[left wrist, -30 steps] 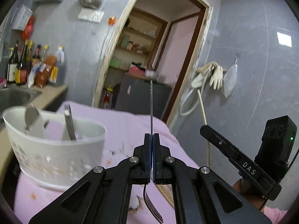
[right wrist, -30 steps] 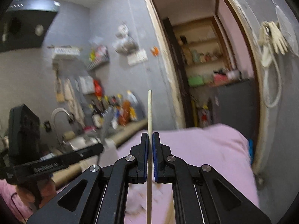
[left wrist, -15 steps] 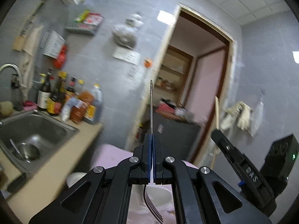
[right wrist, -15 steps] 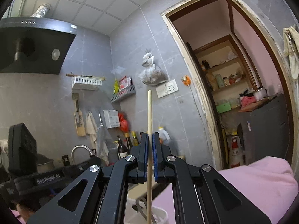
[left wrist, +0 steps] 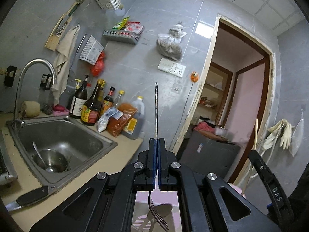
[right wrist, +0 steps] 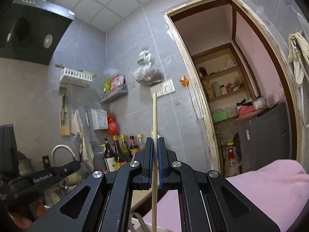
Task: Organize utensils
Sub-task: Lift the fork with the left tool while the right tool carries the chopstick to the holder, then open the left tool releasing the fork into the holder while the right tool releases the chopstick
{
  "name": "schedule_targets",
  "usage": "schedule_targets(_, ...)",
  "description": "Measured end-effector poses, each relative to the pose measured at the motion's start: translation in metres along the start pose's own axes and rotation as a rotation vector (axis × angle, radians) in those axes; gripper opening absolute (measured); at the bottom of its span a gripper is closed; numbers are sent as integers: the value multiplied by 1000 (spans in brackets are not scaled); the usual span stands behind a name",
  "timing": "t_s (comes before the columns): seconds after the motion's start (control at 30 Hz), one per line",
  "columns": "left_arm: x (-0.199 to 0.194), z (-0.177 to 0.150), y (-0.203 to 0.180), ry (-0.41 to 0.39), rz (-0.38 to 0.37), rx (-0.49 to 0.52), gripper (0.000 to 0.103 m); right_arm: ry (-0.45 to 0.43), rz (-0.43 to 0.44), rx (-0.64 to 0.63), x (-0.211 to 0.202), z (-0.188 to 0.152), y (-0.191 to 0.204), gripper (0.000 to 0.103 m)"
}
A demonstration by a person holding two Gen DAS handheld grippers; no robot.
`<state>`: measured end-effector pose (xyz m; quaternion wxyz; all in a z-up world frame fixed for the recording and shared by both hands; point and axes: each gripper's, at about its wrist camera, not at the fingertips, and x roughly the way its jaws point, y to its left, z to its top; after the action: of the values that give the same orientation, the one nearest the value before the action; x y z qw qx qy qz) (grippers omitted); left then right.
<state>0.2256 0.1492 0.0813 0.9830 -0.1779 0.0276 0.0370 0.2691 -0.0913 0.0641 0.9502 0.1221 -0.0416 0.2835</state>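
My left gripper [left wrist: 156, 141] is shut on a metal fork [left wrist: 156, 112]. Its handle points up past the fingertips and its tines [left wrist: 158, 218] hang below, over a white basket that holds a spoon [left wrist: 160, 211]. My right gripper [right wrist: 155, 141] is shut on a wooden chopstick [right wrist: 154, 119], held upright, its lower end [right wrist: 154, 212] pointing down at a white basket rim [right wrist: 139, 220]. The right gripper also shows at the right edge of the left wrist view [left wrist: 270, 181], with the chopstick [left wrist: 255, 133] above it. The left gripper shows at the left of the right wrist view [right wrist: 58, 172].
A steel sink [left wrist: 58, 141] with a bowl and spoon [left wrist: 50, 160] lies at the left, under a tap [left wrist: 34, 71]. Sauce bottles [left wrist: 92, 106] stand behind it. A knife [left wrist: 29, 196] lies on the counter. A pink cloth [right wrist: 260, 189] covers the table. A doorway [right wrist: 231, 96] opens at the right.
Both grippers have tilted upward, so the basket has dropped out of the view's middle to under the fingers. The sink and the wall shelves came into view. Both grips are unchanged.
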Motion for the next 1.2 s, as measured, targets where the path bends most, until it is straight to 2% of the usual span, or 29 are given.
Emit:
schedule_targets(0.27,4,-32,-10,64,25,45,0,99,-8,-33,1,-16,-1,3)
schedule_targets(0.63,-7,-41,-13,158,-3,34,2,231,13,-43,-11,-21,-3,5)
schedule_targets(0.7,-14,-38,-16,151,-11,39,8,231,15,-50,-16,-16,-2,7)
schedule_targets(0.77,-22,-35,-20,143,-27,39,19,220,14,-51,-24,-9,-2,10)
schedule_targets(0.83,-27,-31,-25,140,-44,39,25,211,7,-49,-32,-1,-4,19)
schedule_targets(0.97,-39,-26,-42,140,-81,60,36,191,-14,-60,-51,16,-11,26)
schedule_targets(1.13,-48,-27,-69,149,-134,86,53,172,-63,-88,-85,37,-29,50)
schedule_targets(1.2,-50,-29,-80,154,-155,96,59,167,-94,-106,-99,44,-37,53)
